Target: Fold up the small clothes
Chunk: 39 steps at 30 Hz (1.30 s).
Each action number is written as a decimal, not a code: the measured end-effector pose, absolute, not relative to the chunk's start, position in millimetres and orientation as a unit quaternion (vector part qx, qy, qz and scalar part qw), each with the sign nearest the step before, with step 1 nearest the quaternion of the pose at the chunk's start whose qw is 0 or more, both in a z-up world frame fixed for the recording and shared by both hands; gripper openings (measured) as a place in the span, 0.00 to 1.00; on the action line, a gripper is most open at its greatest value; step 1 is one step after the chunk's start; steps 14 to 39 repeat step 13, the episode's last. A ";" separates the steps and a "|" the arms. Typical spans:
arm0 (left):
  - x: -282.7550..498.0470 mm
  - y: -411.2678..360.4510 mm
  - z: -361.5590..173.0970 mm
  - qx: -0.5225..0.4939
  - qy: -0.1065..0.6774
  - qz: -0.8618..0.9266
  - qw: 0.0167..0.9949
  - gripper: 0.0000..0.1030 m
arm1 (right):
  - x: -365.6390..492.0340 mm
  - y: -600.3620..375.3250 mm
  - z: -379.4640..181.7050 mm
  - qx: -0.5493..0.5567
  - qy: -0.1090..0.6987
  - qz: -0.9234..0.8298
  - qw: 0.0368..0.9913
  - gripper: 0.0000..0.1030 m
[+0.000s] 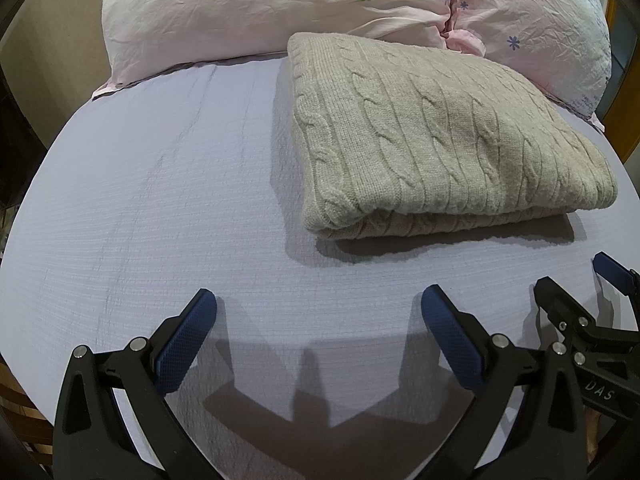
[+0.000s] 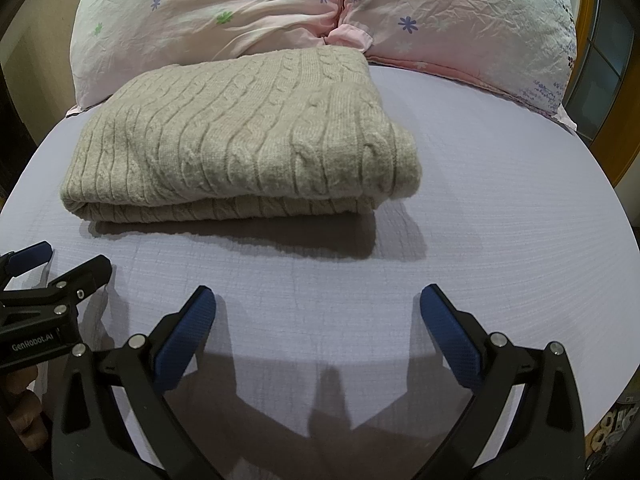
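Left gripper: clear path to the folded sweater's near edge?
Probably yes. The left gripper is open, pointing across bare sheet, with nothing between it and the folded sweater, which lies ahead and to its right.

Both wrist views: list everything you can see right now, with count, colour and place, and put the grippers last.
sweater: one, beige cable knit, folded into a flat rectangle, lying on the bed sheet toward the pillows, ahead of both grippers.
pillows: two, pale pink with small flower and tree prints, side by side at the far end of the bed; the sweater's far edge reaches them.
bed sheet: one, pale lavender, covering the bed under everything.
left hand-held gripper: one, black with blue pads, open, over bare sheet short of the sweater, holding nothing.
right hand-held gripper: one, black with blue pads, open, over bare sheet short of the sweater, holding nothing.
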<state>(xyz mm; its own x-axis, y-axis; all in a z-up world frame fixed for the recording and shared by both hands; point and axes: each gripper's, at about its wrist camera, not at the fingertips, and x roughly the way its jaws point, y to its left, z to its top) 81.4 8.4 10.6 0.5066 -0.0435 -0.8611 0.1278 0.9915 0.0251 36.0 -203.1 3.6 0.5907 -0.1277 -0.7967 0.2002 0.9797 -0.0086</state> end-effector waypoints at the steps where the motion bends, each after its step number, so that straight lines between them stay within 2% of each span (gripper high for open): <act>1: 81.8 9.0 10.7 0.042 0.494 -0.049 0.867 0.99 | 35.0 -202.7 2.8 0.041 0.443 -0.092 0.891 0.98; 39: 82.5 11.1 11.2 0.043 0.492 -0.050 0.868 0.99 | 36.7 -202.8 2.9 0.042 0.441 -0.093 0.892 0.98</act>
